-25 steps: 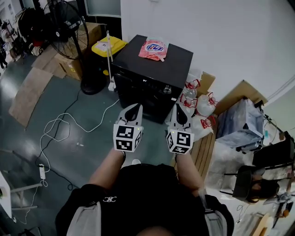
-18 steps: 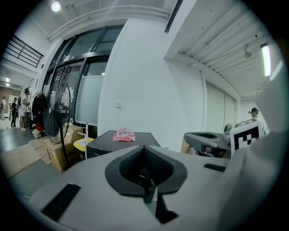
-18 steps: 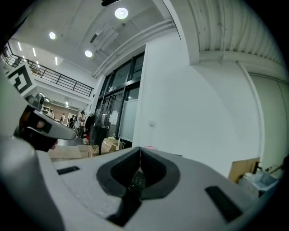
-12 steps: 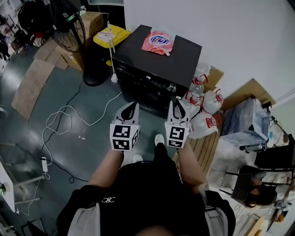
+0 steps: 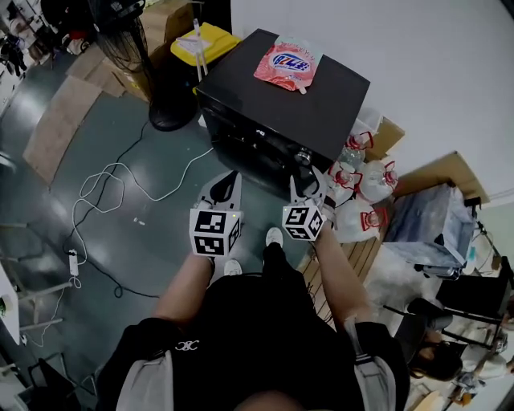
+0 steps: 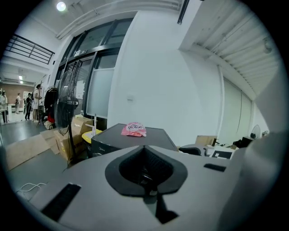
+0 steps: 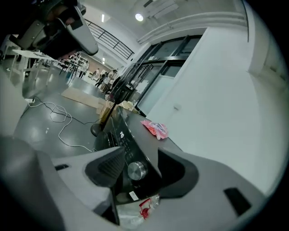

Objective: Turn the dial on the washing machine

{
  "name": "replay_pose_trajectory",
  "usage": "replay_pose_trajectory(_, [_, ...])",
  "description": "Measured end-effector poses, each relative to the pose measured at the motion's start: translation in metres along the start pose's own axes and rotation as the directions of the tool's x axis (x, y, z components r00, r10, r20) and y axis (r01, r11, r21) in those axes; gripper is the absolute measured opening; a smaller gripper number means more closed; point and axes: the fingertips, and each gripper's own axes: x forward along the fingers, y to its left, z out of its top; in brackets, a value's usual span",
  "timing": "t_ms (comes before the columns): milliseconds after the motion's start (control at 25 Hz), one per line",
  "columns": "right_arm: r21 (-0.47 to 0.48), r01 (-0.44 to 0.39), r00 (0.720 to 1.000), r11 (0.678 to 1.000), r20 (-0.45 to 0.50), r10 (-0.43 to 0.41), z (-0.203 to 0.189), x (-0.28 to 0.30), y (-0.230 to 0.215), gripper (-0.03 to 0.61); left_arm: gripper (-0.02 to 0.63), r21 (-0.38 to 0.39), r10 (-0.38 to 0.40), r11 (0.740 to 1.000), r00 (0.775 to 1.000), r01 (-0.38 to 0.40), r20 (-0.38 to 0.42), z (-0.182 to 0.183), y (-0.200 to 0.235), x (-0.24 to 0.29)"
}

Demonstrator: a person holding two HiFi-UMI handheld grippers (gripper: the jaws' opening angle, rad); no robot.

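Observation:
A black washing machine (image 5: pixel 321 100) stands against the white wall, with a pink detergent pouch (image 5: pixel 287 63) lying on top. Its silver dial (image 5: pixel 303 154) sits at the right end of the front panel. My right gripper (image 5: pixel 307 178) hangs just in front of and below the dial. In the right gripper view the dial (image 7: pixel 137 170) shows in the gap between the jaws. That gripper (image 7: pixel 141 152) is open, rolled to one side, not touching the dial; its jaws have just been opening. My left gripper (image 5: pixel 230 178) hangs left of it, before the machine's front, shut (image 6: pixel 144 149) on nothing.
Plastic bags with red print (image 5: pixel 363 183) lie right of the machine, beside a wooden pallet (image 5: pixel 347 257). A standing fan (image 5: pixel 120 32), a yellow bin (image 5: pixel 210 40) and cardboard boxes (image 5: pixel 165 20) stand to the left. A white cable (image 5: pixel 104 205) loops over the floor.
Both grippers have come closer to the machine's front and lower. The right gripper has rolled, drawn level with the dial, and its jaws have parted.

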Motion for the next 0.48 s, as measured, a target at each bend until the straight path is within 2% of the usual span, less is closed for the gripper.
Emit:
replay_pose_trajectory(160, [-0.083,-0.016,0.999,0.996,-0.040,0.013,-0.025,0.031,0.007,0.216,-0.005,-0.011,0.015,1.000,0.999,-0.016,-0.041,-0.012,0.002,0.017])
replay_pose_trajectory(280, [-0.216,-0.006,0.998,0.976,-0.061,-0.007,-0.046,0.050,0.014,0.216,-0.005,-0.021,0.030,0.999,0.997,-0.032,-0.065,-0.019,0.005,0.025])
replay_pose_trajectory(400, [-0.395,0.052,0.995,0.917,-0.056,-0.080,-0.066,0.063,0.018,0.216,-0.005,-0.023,0.042,0.999,0.995,-0.044,-0.094,-0.028,0.008,0.029])
replay_pose_trajectory(480, [-0.475,0.094,0.991,0.875,-0.038,-0.127,-0.078,0.070,0.020,0.216,-0.005,-0.024,0.050,0.998,0.992,-0.053,-0.116,-0.036,0.010,0.031])
